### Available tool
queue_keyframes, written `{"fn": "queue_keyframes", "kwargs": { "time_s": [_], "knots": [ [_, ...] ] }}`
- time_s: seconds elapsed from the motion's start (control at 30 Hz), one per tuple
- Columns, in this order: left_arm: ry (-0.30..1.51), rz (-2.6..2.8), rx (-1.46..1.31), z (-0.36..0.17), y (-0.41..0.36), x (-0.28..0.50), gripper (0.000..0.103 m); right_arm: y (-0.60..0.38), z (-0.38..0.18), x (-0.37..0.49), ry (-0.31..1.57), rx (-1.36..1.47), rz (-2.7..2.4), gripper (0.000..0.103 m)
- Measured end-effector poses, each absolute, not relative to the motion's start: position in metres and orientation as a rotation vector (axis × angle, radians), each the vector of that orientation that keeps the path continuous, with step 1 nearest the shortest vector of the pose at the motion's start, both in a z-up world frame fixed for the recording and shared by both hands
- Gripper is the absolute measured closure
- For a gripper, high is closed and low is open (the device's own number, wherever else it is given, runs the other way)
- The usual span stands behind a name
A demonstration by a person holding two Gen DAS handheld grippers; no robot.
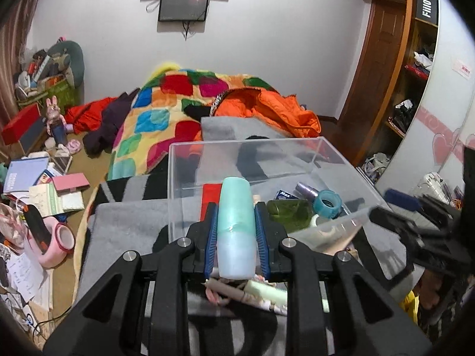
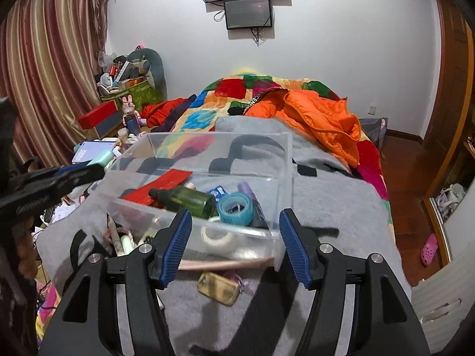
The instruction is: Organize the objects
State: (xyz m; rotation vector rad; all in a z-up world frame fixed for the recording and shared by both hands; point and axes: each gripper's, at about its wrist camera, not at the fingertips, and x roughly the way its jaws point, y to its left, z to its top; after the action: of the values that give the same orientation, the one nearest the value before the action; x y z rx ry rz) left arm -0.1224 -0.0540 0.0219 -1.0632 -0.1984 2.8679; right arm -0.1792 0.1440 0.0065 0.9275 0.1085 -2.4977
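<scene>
Both views are evenly and fairly brightly lit by soft indoor light from above, which leaves the white back wall point(image 2: 341, 59) clean and casts only faint, diffuse shadows on the grey fleece blanket point(image 2: 335, 207). The fisheye lens bows the wooden door frame point(image 1: 383, 68) and striped curtains point(image 2: 44, 83), and dark vignetting fills the corners. The centre is sharp, while the other black gripper point(image 1: 415, 228) at the picture's edge is smeared with blur, and the clear plastic box point(image 2: 276, 237) shows pale reflections.
</scene>
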Motion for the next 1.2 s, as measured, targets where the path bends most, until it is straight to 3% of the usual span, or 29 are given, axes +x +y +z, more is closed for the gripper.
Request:
{"fn": "queue_keyframes", "kwargs": {
  "time_s": [0.5, 0.87, 1.1, 1.2],
  "knots": [
    [-0.166, 2.839, -1.217, -0.011, -0.057, -0.168, 0.079, 0.138, -0.059, -0.169, 0.088, 1.166, -2.364, 0.045],
    [-0.179, 2.827, -1.159, 0.001, -0.046, -0.141, 0.079, 0.134, -0.067, -0.166, 0.104, 1.181, -2.398, 0.045],
    [-0.136, 2.763, -1.103, 0.010, -0.027, -0.108, 0.073, 0.142, -0.067, -0.161, 0.116, 1.170, -2.414, 0.064],
    [-0.099, 2.726, -1.110, 0.007, -0.015, -0.099, 0.073, 0.147, -0.066, -0.158, 0.109, 1.175, -2.410, 0.065]
  ]
}}
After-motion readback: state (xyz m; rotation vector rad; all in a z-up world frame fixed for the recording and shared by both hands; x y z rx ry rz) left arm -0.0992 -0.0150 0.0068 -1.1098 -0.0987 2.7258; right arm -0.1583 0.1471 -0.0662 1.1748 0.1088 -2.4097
